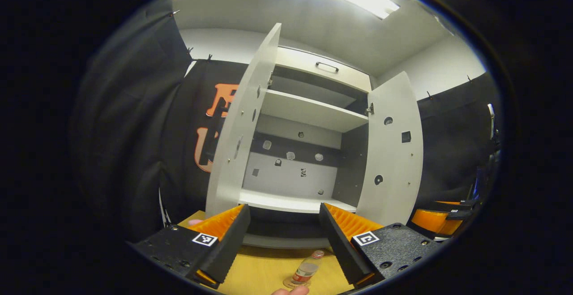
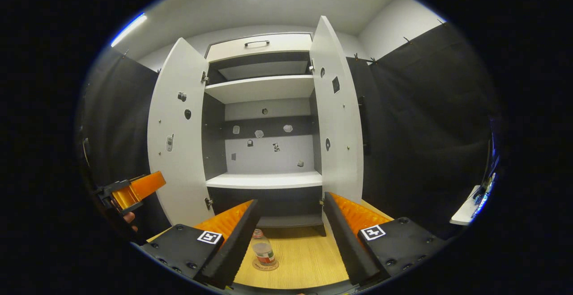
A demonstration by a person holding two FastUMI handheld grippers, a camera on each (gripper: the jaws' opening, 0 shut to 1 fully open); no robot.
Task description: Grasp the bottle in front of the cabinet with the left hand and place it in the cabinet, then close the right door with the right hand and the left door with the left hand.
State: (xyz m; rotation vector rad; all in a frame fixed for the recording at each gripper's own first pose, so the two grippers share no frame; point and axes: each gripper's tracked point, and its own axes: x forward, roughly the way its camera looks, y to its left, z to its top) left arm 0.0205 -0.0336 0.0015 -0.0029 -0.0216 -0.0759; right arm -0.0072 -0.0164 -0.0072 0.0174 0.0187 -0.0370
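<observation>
A small clear bottle (image 1: 307, 270) with a red cap and a red-and-white label stands upright on the wooden table in front of the cabinet; the right gripper view has the bottle (image 2: 263, 250) on a round coaster. My left gripper (image 1: 284, 241) is open, above and short of the bottle. My right gripper (image 2: 290, 237) is open too, with the bottle just inside its left finger line but farther off. The white cabinet (image 1: 309, 111) stands with both doors swung open: left door (image 2: 177, 138), right door (image 2: 336, 116). The other gripper (image 2: 132, 191) appears at the left edge.
Inside the cabinet, a lower shelf (image 2: 264, 180) and an upper shelf (image 2: 259, 88) are bare. A drawer with a handle (image 2: 256, 42) sits on top. The wooden table (image 2: 304, 254) stretches before the cabinet. Black cloth walls close both sides.
</observation>
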